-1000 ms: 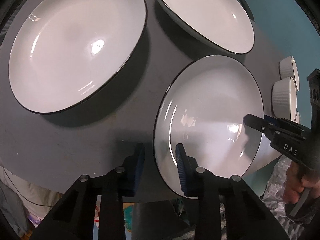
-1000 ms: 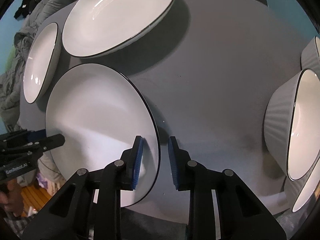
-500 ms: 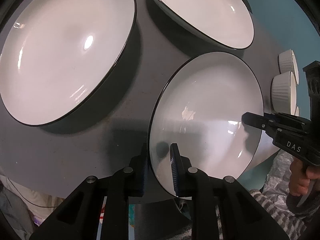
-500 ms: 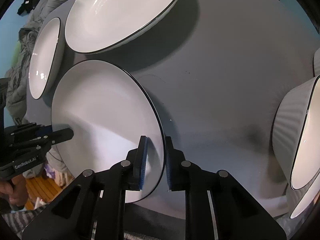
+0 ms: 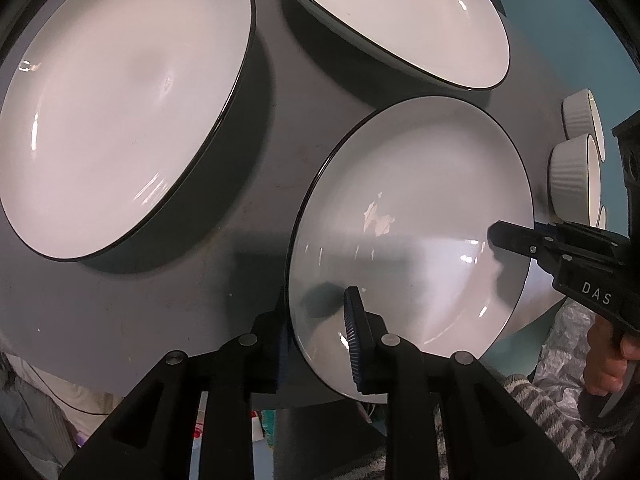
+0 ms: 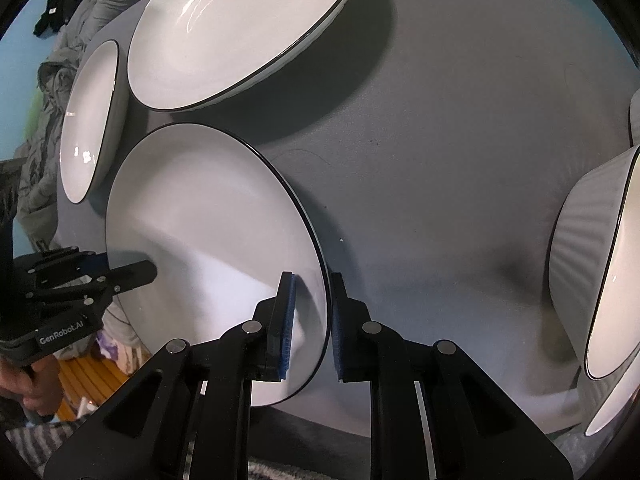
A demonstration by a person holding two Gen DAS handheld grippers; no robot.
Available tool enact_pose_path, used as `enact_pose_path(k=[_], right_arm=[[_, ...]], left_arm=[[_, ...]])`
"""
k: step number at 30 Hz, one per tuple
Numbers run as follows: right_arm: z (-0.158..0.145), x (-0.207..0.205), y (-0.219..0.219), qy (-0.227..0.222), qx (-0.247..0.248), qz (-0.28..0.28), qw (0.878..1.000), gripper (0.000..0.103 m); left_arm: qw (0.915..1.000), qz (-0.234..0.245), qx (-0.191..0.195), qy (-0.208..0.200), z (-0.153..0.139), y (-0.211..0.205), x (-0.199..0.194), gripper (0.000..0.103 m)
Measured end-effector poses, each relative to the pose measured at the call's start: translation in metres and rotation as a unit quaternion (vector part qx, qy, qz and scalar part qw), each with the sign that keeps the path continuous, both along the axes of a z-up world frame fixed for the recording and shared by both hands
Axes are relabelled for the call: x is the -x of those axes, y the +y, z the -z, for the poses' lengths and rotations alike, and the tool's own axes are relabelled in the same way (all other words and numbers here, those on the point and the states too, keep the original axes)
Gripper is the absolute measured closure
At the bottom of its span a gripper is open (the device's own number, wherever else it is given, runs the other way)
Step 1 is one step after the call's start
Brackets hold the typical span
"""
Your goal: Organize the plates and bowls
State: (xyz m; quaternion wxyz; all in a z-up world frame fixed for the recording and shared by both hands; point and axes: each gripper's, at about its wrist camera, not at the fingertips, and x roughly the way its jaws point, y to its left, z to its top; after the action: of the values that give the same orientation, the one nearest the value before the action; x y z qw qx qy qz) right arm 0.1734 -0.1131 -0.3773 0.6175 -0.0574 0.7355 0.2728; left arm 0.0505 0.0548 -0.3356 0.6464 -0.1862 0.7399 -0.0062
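Note:
A white plate with a thin black rim (image 5: 412,200) lies at the near edge of the grey table (image 5: 140,300); it also shows in the right wrist view (image 6: 208,216). My left gripper (image 5: 316,328) is shut on its left rim. My right gripper (image 6: 312,320) is shut on its right rim, and it shows in the left wrist view (image 5: 516,240). Two more white plates (image 5: 120,96) (image 5: 396,16) lie farther back on the table.
White ribbed bowls with black rims (image 6: 592,264) (image 5: 572,176) stand at the table's right side. The table's near edge runs just under both grippers. Clothes (image 6: 52,72) lie beyond the table's left side. Bare grey tabletop (image 6: 460,120) lies between plates and bowls.
Both grippers have closed from open onto opposite rims of the near plate. The left gripper slid right to reach the rim.

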Motion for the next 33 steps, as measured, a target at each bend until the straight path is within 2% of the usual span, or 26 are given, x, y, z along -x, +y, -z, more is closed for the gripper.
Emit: enact_pose_path(k=[8, 13, 18, 33], right_arm=[[-0.009, 0.012, 0.003, 0.006, 0.007, 0.010, 1.000, 0.087], [-0.014, 0.020, 0.009, 0.002, 0.007, 0.009, 1.000, 0.087], [-0.021, 0.030, 0.008, 0.002, 0.000, 0.017, 1.000, 0.087], [-0.052, 0.011, -0.021, -0.007, -0.023, 0.038, 0.999, 0.087]], left_arm=[[0.9995, -0.021, 0.023, -0.002, 0.002, 0.005, 0.002, 0.080], [0.9998, -0.016, 0.004, -0.007, -0.001, 0.004, 0.003, 0.080], [0.9997, -0.017, 0.008, -0.013, -0.005, 0.008, 0.002, 0.080], [0.9988, -0.001, -0.007, -0.049, -0.051, 0.014, -0.027, 0.080]])
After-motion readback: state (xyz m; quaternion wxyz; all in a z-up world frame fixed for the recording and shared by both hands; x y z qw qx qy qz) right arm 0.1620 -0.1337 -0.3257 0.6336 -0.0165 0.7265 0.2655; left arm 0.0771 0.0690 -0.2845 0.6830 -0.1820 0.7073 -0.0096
